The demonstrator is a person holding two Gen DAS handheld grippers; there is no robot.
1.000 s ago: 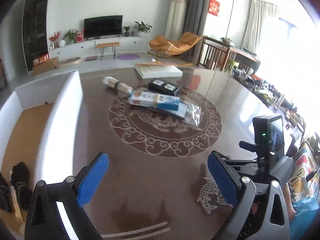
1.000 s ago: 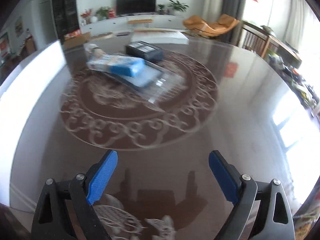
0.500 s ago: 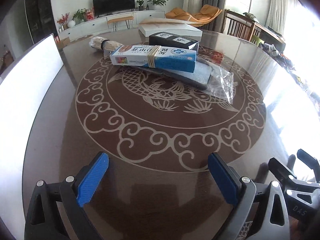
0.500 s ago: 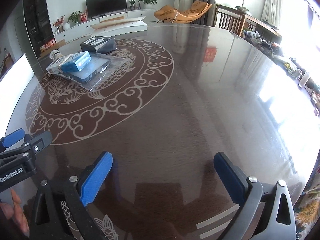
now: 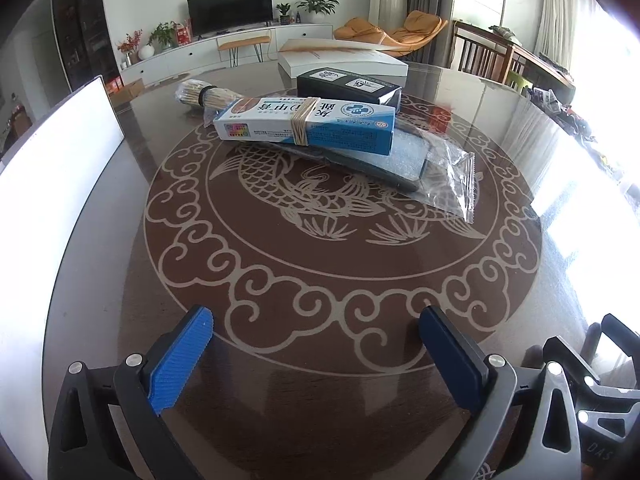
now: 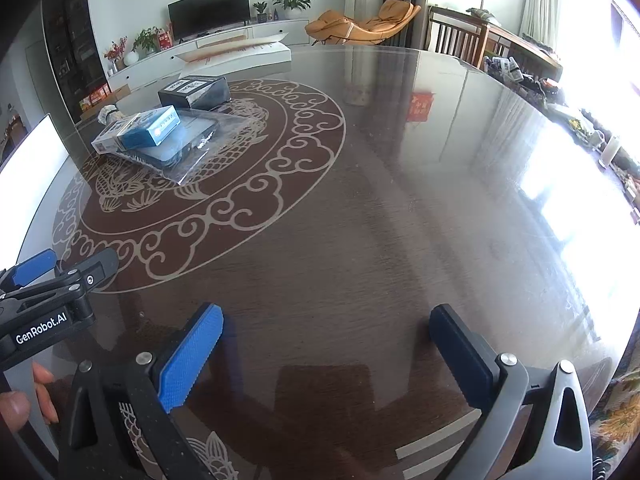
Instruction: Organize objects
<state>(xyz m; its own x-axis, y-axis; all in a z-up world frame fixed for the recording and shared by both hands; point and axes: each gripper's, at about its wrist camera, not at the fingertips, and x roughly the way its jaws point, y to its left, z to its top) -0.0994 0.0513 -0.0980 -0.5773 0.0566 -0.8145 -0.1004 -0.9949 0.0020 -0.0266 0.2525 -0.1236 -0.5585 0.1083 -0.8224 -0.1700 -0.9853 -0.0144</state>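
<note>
A blue and white box [image 5: 306, 125] bound with a rubber band lies on a dark flat item in a clear plastic bag [image 5: 404, 160] at the far middle of the round table [image 5: 320, 272]. A black box [image 5: 348, 86] and a bundle of sticks [image 5: 198, 94] lie just behind it. The pile also shows in the right wrist view, with the blue box [image 6: 138, 130] at the far left. My left gripper [image 5: 316, 356] is open and empty, short of the pile. My right gripper [image 6: 326, 354] is open and empty over bare table, to the right of the left one.
A white flat box [image 5: 340, 60] lies at the table's far edge. A white chair back [image 5: 52, 168] stands at the left edge. The left gripper's body [image 6: 44, 304] and a hand appear at the lower left of the right wrist view. Wooden chairs [image 6: 460, 40] stand far right.
My left gripper has come lower and closer to the pile, which now looks larger. My right gripper has swung right and away from the pile. Both stayed open.
</note>
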